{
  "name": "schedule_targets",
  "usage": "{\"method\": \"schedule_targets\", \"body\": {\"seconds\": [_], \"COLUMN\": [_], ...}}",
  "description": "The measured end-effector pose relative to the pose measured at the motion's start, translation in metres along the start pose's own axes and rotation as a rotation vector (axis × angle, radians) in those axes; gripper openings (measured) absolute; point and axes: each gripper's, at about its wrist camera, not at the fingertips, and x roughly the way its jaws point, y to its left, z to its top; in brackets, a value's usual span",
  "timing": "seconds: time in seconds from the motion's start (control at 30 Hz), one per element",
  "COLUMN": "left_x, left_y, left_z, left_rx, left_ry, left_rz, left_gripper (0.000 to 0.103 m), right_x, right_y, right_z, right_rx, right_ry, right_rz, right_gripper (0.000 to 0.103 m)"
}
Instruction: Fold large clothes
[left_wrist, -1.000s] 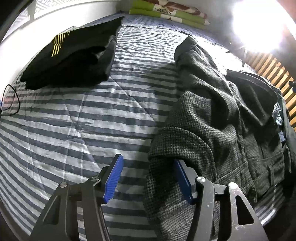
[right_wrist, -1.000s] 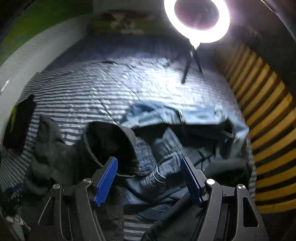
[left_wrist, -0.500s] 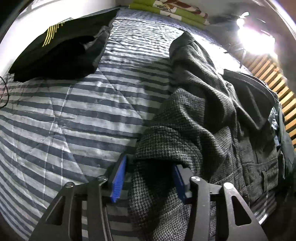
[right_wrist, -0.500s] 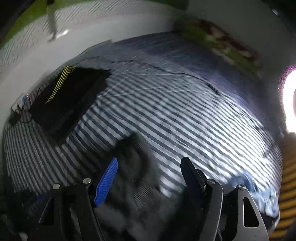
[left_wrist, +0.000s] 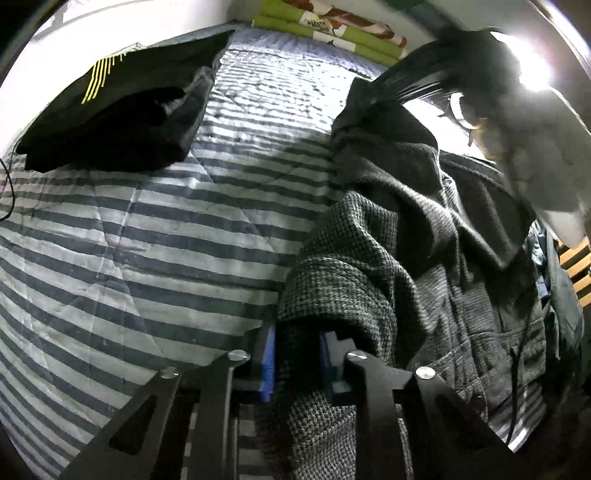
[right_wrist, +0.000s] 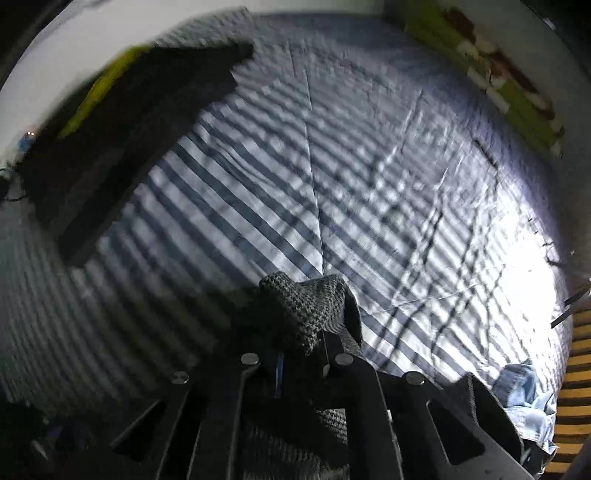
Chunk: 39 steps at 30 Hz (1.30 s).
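Note:
A grey checked wool coat (left_wrist: 388, 236) lies crumpled along the right side of the striped bed (left_wrist: 147, 229). My left gripper (left_wrist: 295, 363) is shut on the coat's near edge, with fabric bunched between the blue pads. In the right wrist view my right gripper (right_wrist: 301, 354) is shut on another bunch of the same grey checked coat (right_wrist: 306, 306), held above the striped bed (right_wrist: 332, 177). The right gripper's arm reaches across the top right of the left wrist view toward the coat's far end.
A folded black garment with yellow stripes (left_wrist: 114, 99) lies at the bed's far left by the white wall. Green patterned bedding (left_wrist: 332, 33) is stacked at the head. Blue denim (right_wrist: 528, 395) lies at the right edge near yellow slats (right_wrist: 576, 354). A bright lamp glares at upper right.
Both grippers went from open to shut on the grey coat. The right gripper swung left from the denim pile to the coat's far end; the left moved forward onto the near edge.

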Motion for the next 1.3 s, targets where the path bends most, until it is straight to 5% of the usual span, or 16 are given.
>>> {"method": "schedule_targets", "body": {"seconds": [0.27, 0.33, 0.43, 0.53, 0.63, 0.83, 0.97, 1.13, 1.2, 1.23, 1.3], "left_x": [-0.076, -0.084, -0.060, -0.029, -0.024, -0.023, -0.020, -0.018, -0.014, -0.013, -0.012], "left_y": [-0.005, -0.014, -0.026, -0.024, -0.015, -0.011, -0.007, 0.014, 0.019, 0.021, 0.021], "left_z": [-0.006, -0.008, -0.013, -0.018, -0.017, -0.018, -0.021, -0.026, -0.029, -0.031, -0.035], "left_rx": [-0.007, 0.028, 0.086, 0.060, 0.041, 0.056, 0.063, 0.038, 0.026, 0.019, 0.023], "left_ry": [-0.183, -0.203, -0.107, 0.020, 0.014, 0.026, 0.042, 0.041, 0.055, 0.062, 0.068], "left_rz": [-0.095, -0.126, -0.071, -0.035, 0.003, 0.001, -0.005, -0.002, -0.016, -0.028, -0.060], "left_gripper": [0.011, 0.012, 0.016, 0.027, 0.028, 0.028, 0.041, 0.062, 0.062, 0.059, 0.036], "right_x": [-0.169, -0.180, -0.129, -0.059, -0.049, -0.048, -0.008, 0.046, 0.057, 0.058, 0.051], "right_y": [-0.056, -0.082, -0.114, -0.117, -0.112, -0.059, -0.022, -0.009, -0.003, 0.000, 0.008], "right_z": [-0.072, -0.099, -0.117, -0.118, -0.111, -0.038, -0.002, 0.011, 0.009, 0.006, 0.005], "right_rx": [0.111, 0.164, 0.247, 0.222, 0.245, 0.138, 0.072, 0.136, 0.124, 0.120, 0.086], "right_ry": [-0.460, -0.496, -0.339, -0.067, -0.062, -0.152, -0.052, 0.075, 0.104, 0.103, 0.087], "right_rz": [0.187, 0.213, 0.153, -0.108, -0.152, -0.002, 0.077, 0.125, 0.110, 0.105, 0.100], "right_gripper": [0.008, 0.008, 0.012, 0.028, 0.029, 0.056, 0.058, 0.058, 0.057, 0.045, 0.029]}}
